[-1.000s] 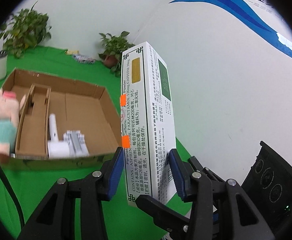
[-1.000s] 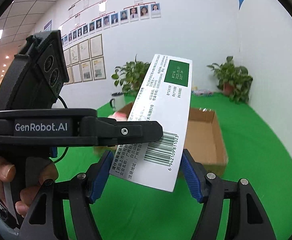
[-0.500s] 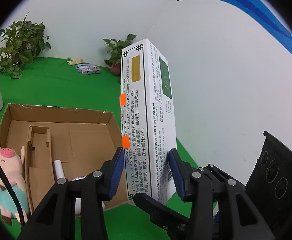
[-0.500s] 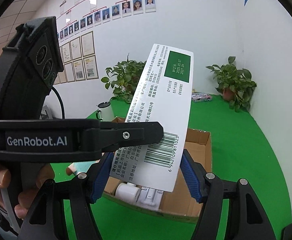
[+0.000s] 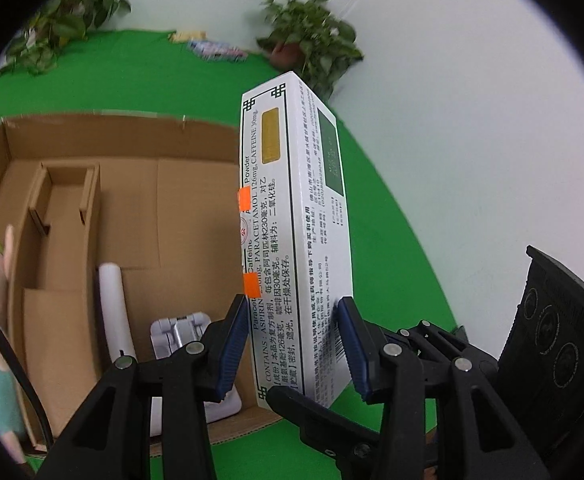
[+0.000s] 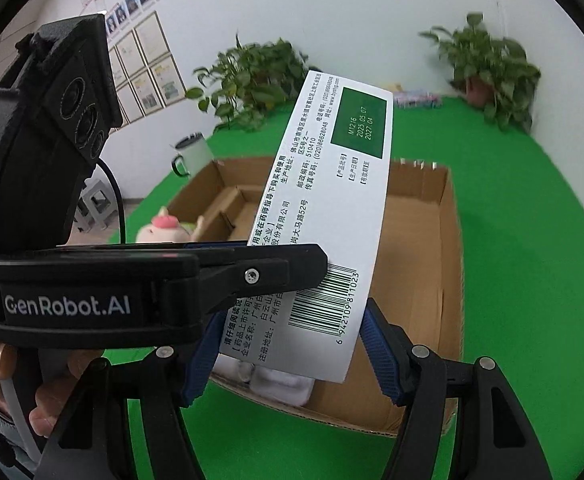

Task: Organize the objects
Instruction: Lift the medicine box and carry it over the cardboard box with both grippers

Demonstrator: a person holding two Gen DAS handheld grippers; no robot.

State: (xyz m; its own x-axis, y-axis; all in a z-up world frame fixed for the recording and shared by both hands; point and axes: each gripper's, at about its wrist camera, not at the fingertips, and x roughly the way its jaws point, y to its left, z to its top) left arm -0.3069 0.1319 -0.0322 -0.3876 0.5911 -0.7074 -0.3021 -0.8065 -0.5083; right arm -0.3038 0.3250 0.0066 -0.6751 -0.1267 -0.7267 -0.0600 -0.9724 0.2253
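A tall white medicine box [image 5: 292,240] with black print and orange stickers is held upright in my left gripper [image 5: 292,344], whose blue pads are shut on its lower end. In the right wrist view the same box [image 6: 332,220] shows its barcode side, with my right gripper [image 6: 292,356] shut on its bottom end too. Both hold it above the near right part of an open cardboard box [image 5: 195,184], also seen in the right wrist view [image 6: 448,264].
The cardboard box holds a white tube [image 5: 111,300], a white folded item [image 5: 179,332], a cardboard divider [image 5: 63,216] and a pink pig plush [image 6: 167,232]. A mug [image 6: 189,156] and potted plants [image 6: 251,80] stand on the green cloth [image 6: 532,260] behind.
Both grippers have carried the medicine box forward and tilted downward; the cardboard box now lies closer and lower beneath it. Both grips are unchanged.
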